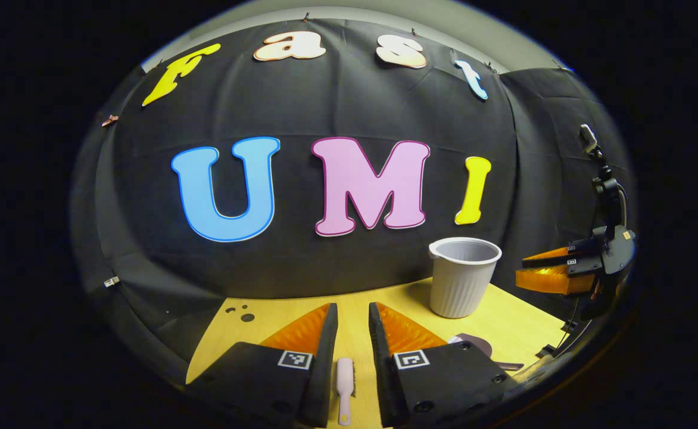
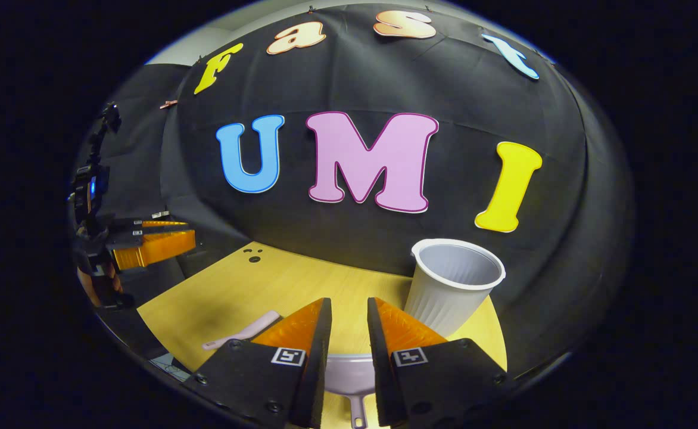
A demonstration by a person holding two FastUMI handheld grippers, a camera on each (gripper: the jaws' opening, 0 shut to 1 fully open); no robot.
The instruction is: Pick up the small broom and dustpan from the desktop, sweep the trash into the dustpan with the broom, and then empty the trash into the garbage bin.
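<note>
Above broom (image 1: 345, 381), left gripper (image 1: 353, 319) parted, empty.

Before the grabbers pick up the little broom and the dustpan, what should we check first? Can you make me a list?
1. Left gripper open: ok, fingers apart.
2. Small broom lined up between its fingers: ok, lying on the desktop.
3. Right gripper open: ok.
4. Dustpan under the right gripper's gap: ok, handle pointing toward it.
5. Garbage bin upright and open: ok.
6. Trash to sweep: cannot tell, only small dark specks far off.
</note>
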